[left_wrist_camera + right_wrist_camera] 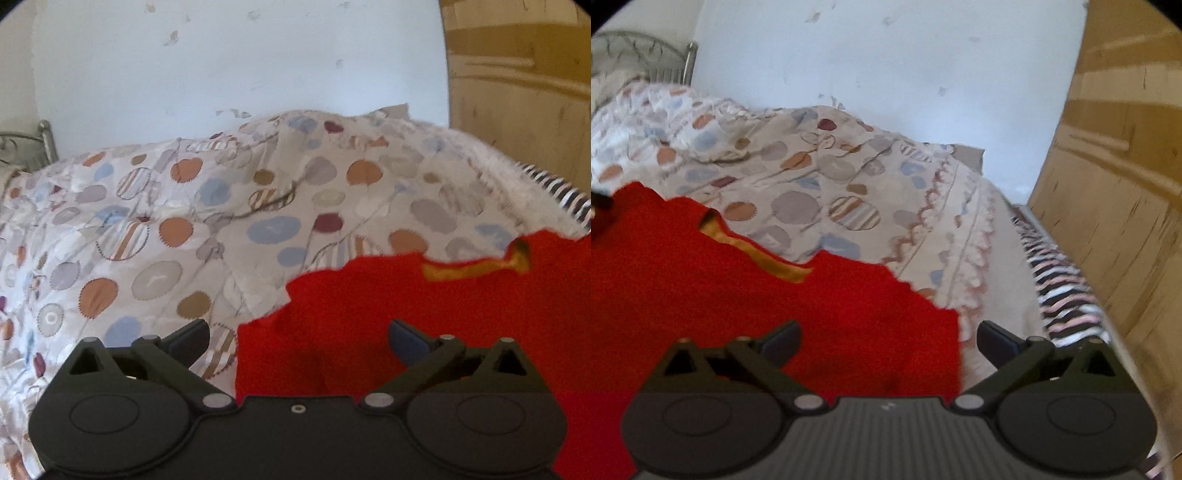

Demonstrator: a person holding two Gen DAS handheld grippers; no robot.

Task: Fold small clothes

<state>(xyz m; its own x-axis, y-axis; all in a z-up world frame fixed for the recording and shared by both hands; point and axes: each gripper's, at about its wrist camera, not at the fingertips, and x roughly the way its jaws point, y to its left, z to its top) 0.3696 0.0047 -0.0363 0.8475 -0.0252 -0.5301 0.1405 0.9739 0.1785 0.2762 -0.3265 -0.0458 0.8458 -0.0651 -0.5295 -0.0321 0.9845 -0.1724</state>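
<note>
Both my left gripper (297,338) and right gripper (888,338) are spread wide over the red garment (388,306), low in frame.

Both tongs, left tongs (298,341) and right tongs (888,341), are matte black plastic with silver pivot screws, round housings and dark blue-grey fingertips (408,341).

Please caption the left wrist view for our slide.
Open left tongs above a red fabric garment on a spotted quilted bedspread.
</note>
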